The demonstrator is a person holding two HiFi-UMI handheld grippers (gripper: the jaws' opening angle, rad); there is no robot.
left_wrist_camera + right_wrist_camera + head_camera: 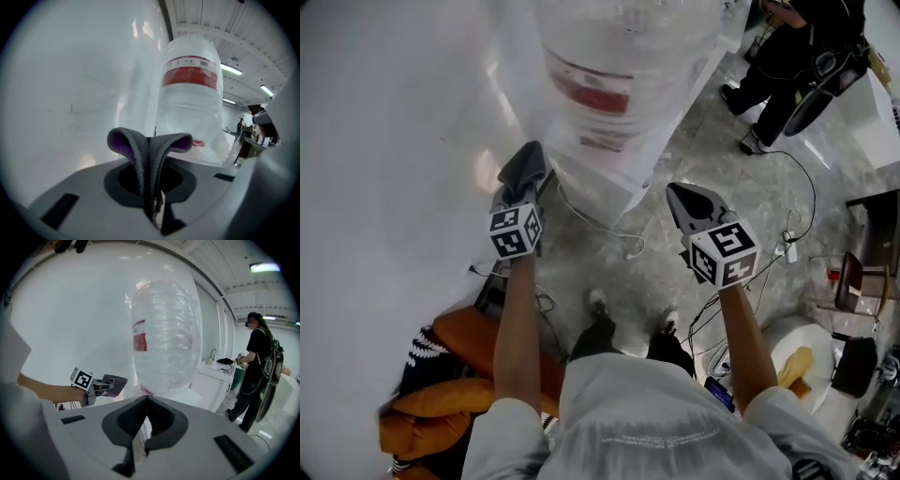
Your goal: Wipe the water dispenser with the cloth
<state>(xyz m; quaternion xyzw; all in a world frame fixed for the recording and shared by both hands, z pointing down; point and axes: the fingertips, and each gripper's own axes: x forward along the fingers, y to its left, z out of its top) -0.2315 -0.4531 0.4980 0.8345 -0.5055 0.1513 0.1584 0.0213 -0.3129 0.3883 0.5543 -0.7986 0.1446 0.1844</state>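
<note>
The water dispenser's clear bottle [623, 66] with a red label stands on a white cabinet [605, 173] in front of me. My left gripper [523, 178] is shut on a folded grey cloth [149, 149] with a purple inside. It hangs just left of the dispenser's top edge. The bottle [190, 98] rises right beyond the cloth in the left gripper view. My right gripper [686, 202] is shut with nothing between its fingers, right of the cabinet. In the right gripper view the bottle [164, 333] fills the middle, with the left gripper [117, 383] and cloth at the left.
A white wall [394, 112] lies to the left. A person in dark clothes [797, 56] stands at the back right by a white counter [211, 373]. Cables [619, 239] trail over the grey floor. Orange cushions [450, 384] and a chair [853, 281] sit nearby.
</note>
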